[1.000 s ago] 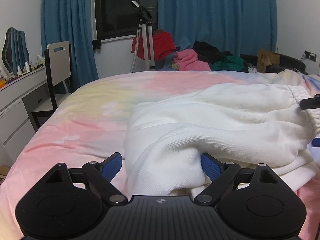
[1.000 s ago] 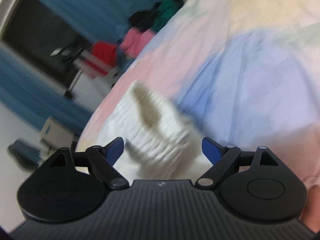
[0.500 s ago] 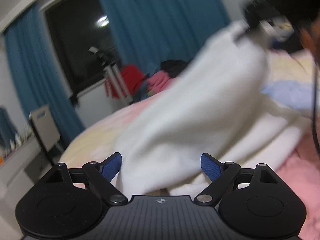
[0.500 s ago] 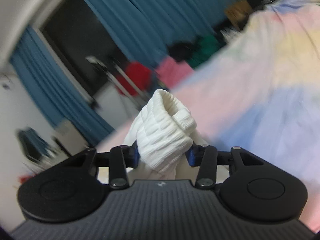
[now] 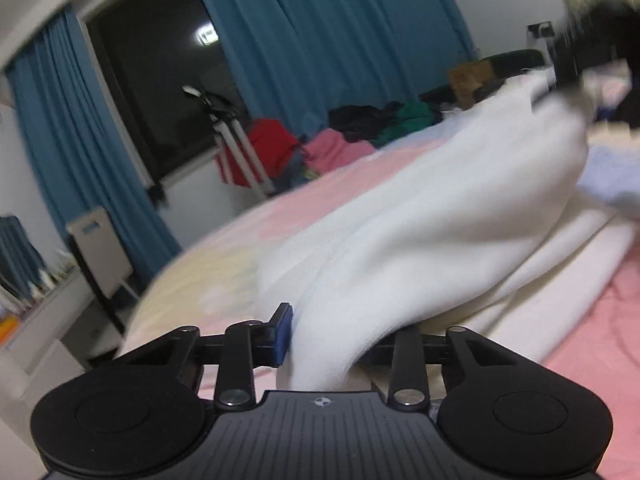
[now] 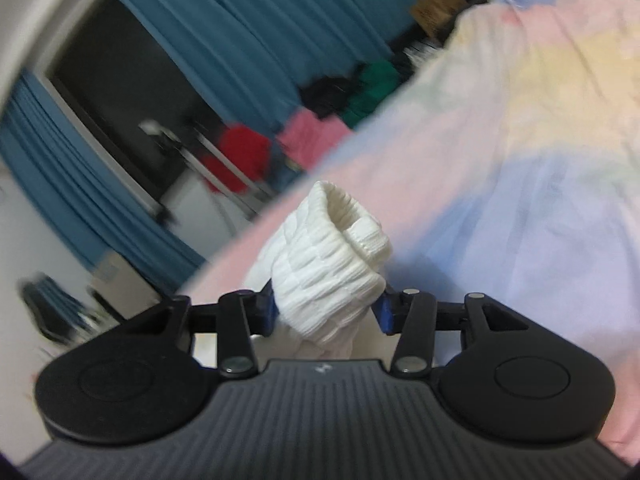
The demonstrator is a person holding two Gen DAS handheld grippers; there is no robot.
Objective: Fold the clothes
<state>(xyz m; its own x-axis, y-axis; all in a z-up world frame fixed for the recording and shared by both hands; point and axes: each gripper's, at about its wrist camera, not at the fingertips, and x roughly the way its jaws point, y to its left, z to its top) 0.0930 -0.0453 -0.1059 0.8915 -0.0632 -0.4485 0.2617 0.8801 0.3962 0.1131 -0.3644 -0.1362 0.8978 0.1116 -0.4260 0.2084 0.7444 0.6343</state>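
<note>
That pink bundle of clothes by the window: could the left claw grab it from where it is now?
Probably not. The left claw is closing with the white garment between its jaws, and the pink bundle lies across the bed, which stands between them.

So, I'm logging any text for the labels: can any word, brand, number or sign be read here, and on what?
None can be read.
Left tool: a small round emblem on its housing, no letters.
Right tool: a small pale mark on its housing, too blurred to read.
Cardboard box: any print too blurred.
</note>
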